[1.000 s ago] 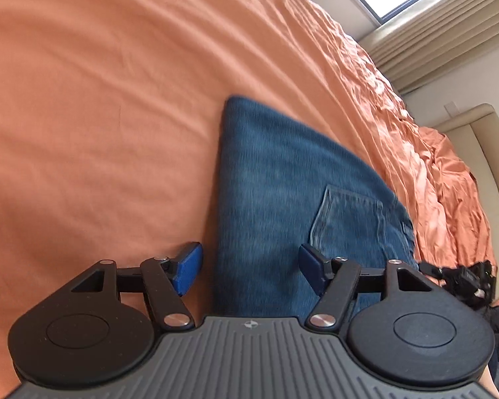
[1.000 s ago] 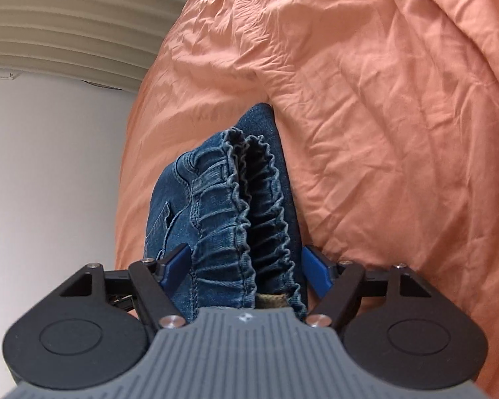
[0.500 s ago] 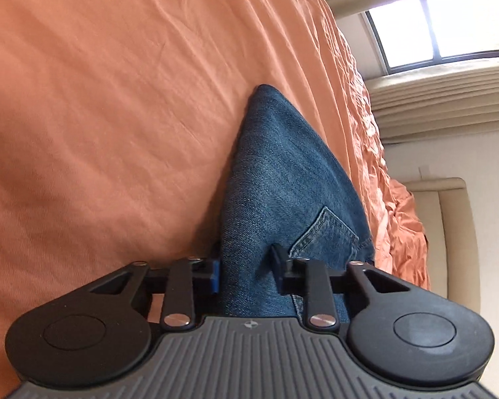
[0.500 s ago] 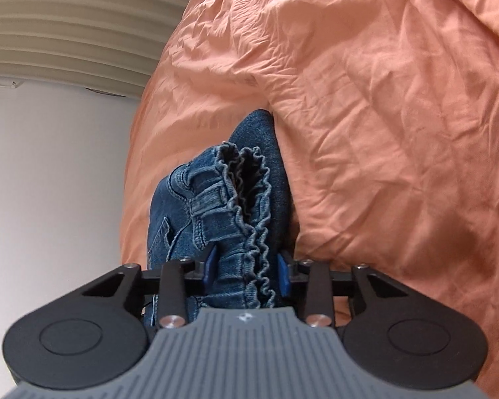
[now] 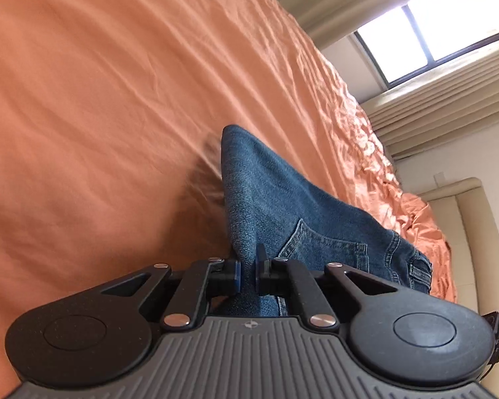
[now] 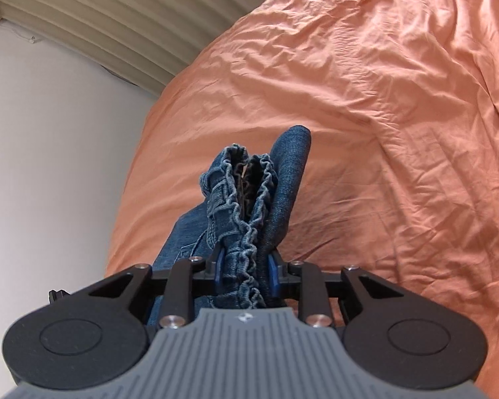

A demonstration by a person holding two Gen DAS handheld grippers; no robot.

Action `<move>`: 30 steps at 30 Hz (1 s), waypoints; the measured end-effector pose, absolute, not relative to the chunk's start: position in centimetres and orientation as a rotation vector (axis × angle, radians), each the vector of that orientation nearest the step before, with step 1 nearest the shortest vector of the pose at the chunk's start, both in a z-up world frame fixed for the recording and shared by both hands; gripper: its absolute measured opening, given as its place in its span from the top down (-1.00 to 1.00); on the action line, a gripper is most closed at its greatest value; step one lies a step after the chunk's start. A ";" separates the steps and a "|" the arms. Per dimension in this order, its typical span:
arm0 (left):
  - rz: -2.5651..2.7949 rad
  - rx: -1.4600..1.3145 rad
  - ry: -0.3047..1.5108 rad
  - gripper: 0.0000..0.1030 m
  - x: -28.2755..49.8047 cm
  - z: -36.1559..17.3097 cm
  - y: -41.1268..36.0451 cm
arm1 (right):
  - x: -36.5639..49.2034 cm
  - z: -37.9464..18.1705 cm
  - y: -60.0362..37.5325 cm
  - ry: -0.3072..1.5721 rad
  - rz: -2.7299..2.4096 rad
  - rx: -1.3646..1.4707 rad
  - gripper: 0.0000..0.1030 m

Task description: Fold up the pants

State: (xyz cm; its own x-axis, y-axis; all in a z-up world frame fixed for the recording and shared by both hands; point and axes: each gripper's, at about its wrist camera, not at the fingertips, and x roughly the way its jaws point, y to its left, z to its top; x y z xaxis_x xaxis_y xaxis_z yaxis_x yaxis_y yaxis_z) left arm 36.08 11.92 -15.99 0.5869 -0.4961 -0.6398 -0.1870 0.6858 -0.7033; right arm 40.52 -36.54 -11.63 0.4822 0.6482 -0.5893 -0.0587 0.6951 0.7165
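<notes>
The blue denim pants (image 5: 282, 206) are folded into a thick bundle with a back pocket showing, and are raised off the orange bedsheet (image 5: 99, 99). My left gripper (image 5: 246, 274) is shut on the folded edge of the pants. In the right wrist view my right gripper (image 6: 244, 271) is shut on the gathered elastic waistband (image 6: 246, 206) of the pants, which bunches up between the blue pads. The far corner of the pants (image 6: 292, 153) hangs over the sheet.
The wrinkled orange sheet (image 6: 382, 116) covers the bed all around. A beige headboard (image 5: 475, 232) stands at the right, with a window (image 5: 432, 23) and pleated blinds (image 6: 99, 23) behind. A white wall (image 6: 50, 149) lies to the left in the right wrist view.
Both grippers went from open around the pants to shut on them. The pants have then been lifted off the sheet, and both views have tilted up.
</notes>
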 end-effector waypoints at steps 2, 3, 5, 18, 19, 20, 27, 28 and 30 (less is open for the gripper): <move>-0.208 -0.836 0.924 0.87 35.0 -14.9 13.7 | 39.7 -10.4 -34.7 0.972 0.494 0.676 0.58; -0.206 -0.830 0.912 0.87 34.5 -14.4 14.5 | 39.5 -9.9 -33.6 0.967 0.505 0.672 0.58; -0.195 -0.813 0.896 0.87 33.4 -13.2 16.5 | 39.2 -9.1 -31.3 0.960 0.528 0.663 0.58; -0.058 -0.674 0.853 0.87 30.6 -7.1 30.4 | 40.0 -10.0 -14.6 0.967 0.703 0.729 0.58; -0.051 -0.659 0.853 0.87 30.8 -6.8 31.2 | 40.1 -10.4 -13.7 0.971 0.709 0.742 0.58; -0.044 -0.644 0.857 0.87 31.0 -6.7 31.9 | 40.2 -10.8 -12.9 0.973 0.714 0.751 0.58; -0.014 -0.521 0.929 0.87 33.9 -9.1 34.5 | 41.4 -15.9 -9.4 0.981 0.708 0.817 0.58; -0.012 -0.523 0.939 0.87 34.3 -10.0 34.7 | 41.7 -17.0 -9.3 0.988 0.696 0.812 0.58; -0.016 -0.502 0.956 0.87 35.1 -12.1 34.3 | 42.2 -19.3 -9.1 1.022 0.656 0.812 0.58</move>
State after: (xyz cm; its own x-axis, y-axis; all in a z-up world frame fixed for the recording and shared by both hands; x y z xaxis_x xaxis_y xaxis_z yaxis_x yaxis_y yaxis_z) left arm 35.07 34.34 -12.14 0.5855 -0.2308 -0.7771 -0.2044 0.8856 -0.4171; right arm 42.15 -9.08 -19.25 0.3844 0.7929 -0.4728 -0.1001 0.5449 0.8325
